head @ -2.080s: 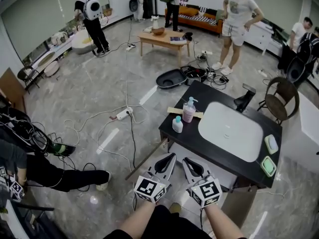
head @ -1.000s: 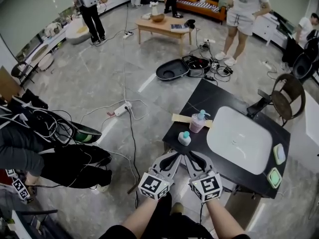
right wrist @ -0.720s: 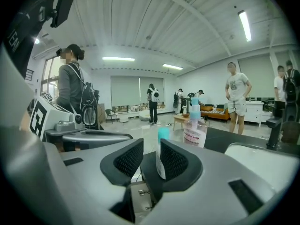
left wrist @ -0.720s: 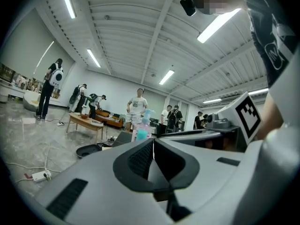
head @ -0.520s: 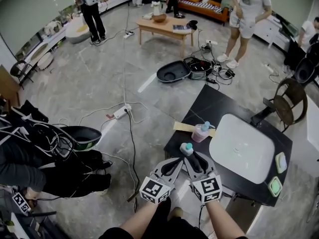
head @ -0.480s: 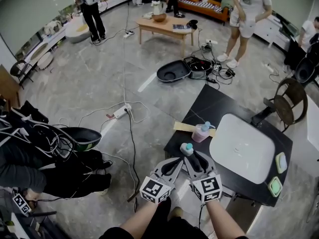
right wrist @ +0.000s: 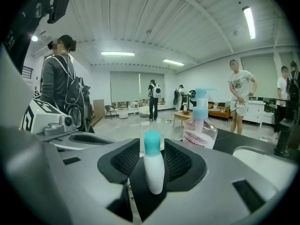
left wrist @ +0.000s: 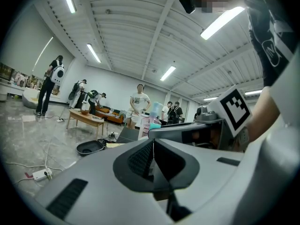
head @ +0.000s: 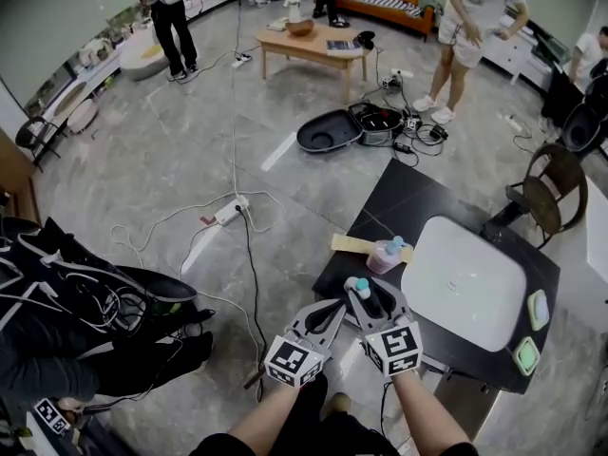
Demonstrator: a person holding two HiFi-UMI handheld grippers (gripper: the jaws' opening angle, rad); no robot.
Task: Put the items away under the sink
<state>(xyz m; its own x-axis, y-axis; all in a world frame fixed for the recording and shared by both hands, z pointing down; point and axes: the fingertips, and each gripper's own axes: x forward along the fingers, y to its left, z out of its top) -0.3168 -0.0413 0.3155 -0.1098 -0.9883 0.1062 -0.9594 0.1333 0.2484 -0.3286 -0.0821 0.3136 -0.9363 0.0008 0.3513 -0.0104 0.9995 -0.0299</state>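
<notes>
Off the near corner of the black desk [head: 382,207], my left tongs [head: 332,309] are pressed together with nothing in them. Just to their right, my right tongs [head: 370,297] have just been opening and stand wide, with the small teal-capped white bottle [right wrist: 153,167] upright on the desk between the pads, ungripped. Beyond it stands a pink pump bottle [head: 387,254], with the white sink [head: 465,289] further right.

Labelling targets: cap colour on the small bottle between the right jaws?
Teal cap, white bottle; clearest in right gripper view.
</notes>
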